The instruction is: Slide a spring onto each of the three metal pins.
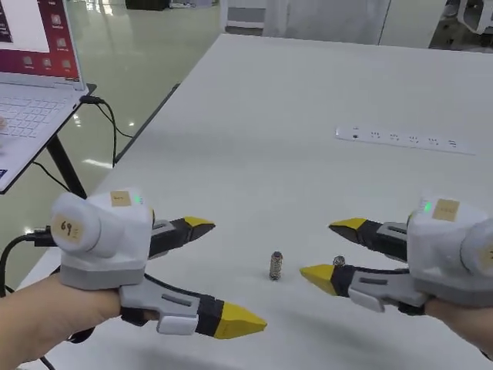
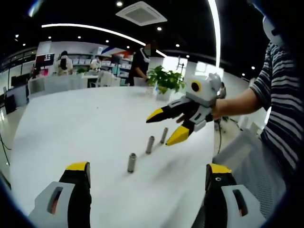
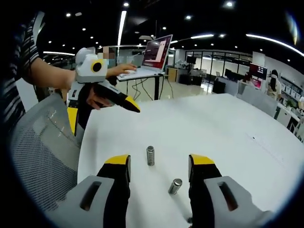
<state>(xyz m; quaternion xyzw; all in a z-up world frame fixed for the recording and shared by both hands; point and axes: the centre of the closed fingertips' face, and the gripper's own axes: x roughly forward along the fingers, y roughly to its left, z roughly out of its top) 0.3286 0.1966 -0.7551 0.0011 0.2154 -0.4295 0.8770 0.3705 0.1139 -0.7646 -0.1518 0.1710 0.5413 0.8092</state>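
A short metal pin with a coiled spring (image 1: 276, 266) around it stands upright on the white table (image 1: 293, 116) between my two grippers. A second pin (image 1: 338, 262) pokes up just behind the right gripper's lower jaw. In the left gripper view three small pins (image 2: 132, 162) (image 2: 150, 145) (image 2: 164, 135) stand in a row. The right gripper view has the sprung pin (image 3: 150, 155) and a smooth-looking pin (image 3: 175, 186) between its jaws. My left gripper (image 1: 223, 274) (image 2: 147, 168) is open and empty. My right gripper (image 1: 330, 250) (image 3: 159, 161) is open and empty, close to the pins.
A white power strip (image 1: 404, 139) lies at the far right of the table. A laptop (image 1: 35, 69) sits on a stand beyond the table's left edge (image 1: 146, 123). A mesh chair (image 3: 42, 152) is near me. People and a plant (image 2: 166, 80) are far behind.
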